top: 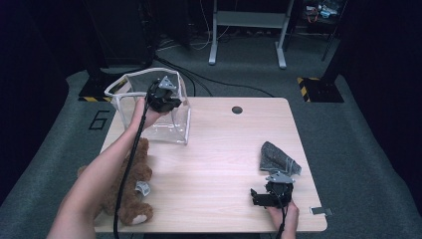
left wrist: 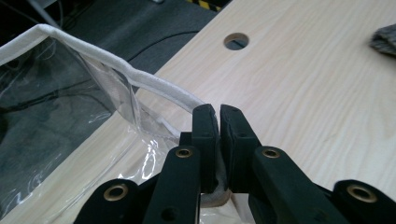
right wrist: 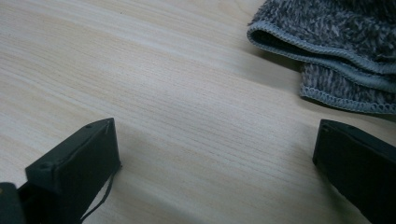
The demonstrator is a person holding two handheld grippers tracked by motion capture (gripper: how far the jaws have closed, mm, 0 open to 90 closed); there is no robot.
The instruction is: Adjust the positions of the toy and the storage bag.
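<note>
the left gripper (left wrist: pixel 218 122) pinches the white rim of the clear bag (top: pixel 130 103) at the table's (top: pixel 219 164) far left, teddy bear (top: pixel 130 191) nearby, while the right gripper (top: pixel 263 195) rests wide open, holding nothing, beside the grey cloth (top: pixel 276 157).

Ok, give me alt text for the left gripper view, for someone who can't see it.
Two black jaws of the left gripper are pinched shut on the white rim of a clear plastic bag at the edge of a pale wooden table. A round hole in the tabletop lies beyond.
</note>
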